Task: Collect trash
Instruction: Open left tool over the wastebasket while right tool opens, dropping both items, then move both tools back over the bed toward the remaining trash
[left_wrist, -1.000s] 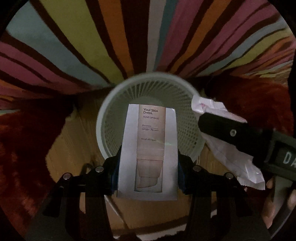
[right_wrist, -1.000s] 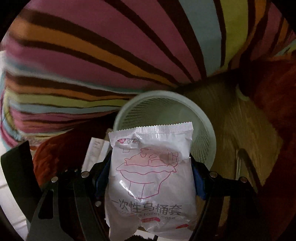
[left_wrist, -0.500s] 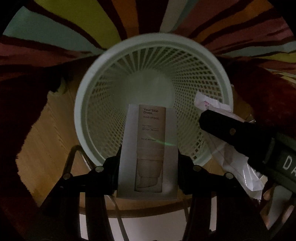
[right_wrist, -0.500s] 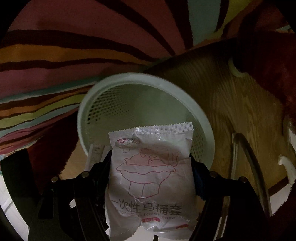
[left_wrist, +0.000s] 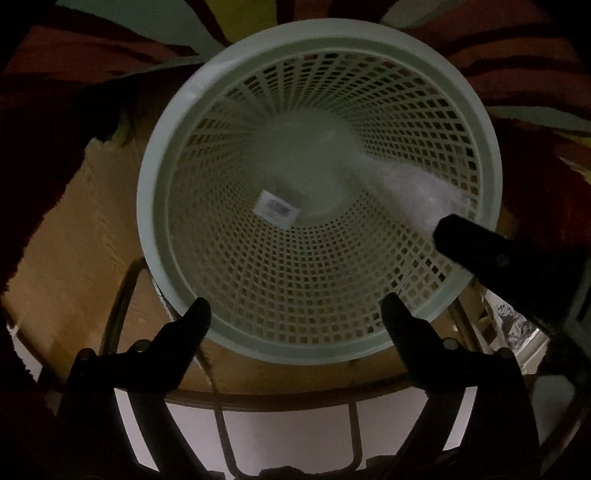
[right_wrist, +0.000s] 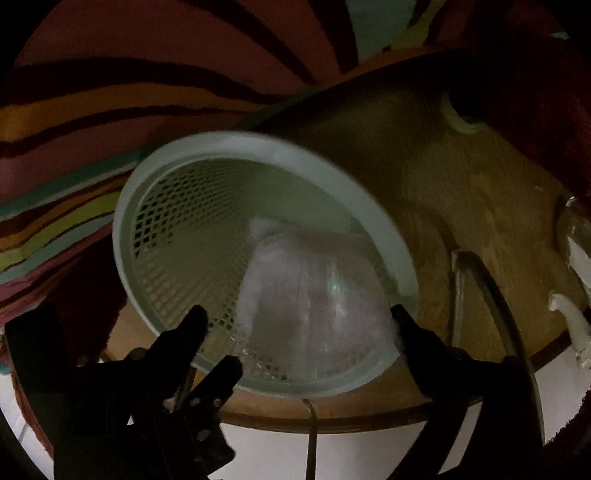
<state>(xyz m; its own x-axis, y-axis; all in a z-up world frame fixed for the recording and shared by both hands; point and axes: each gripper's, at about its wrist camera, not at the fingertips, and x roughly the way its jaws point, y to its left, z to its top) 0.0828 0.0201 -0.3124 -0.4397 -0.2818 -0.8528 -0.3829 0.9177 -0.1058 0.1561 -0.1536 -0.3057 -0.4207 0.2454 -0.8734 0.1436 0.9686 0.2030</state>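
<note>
Over the basket: left gripper, fingers spread, holding nothing.
Right gripper: spread.
Mesh wastebasket: blurred white packet inside, near its right rim.

Dim light. A round wooden desk with a dark rim stands over a pale floor. A striped, many-coloured cloth and a dark red shaggy rug lie beyond.

My left wrist camera looks almost straight down into the mesh basket from close above. My right wrist camera sits just right of it, tilted at the same basket from its near right. Both share the basket and wooden floor.
</note>
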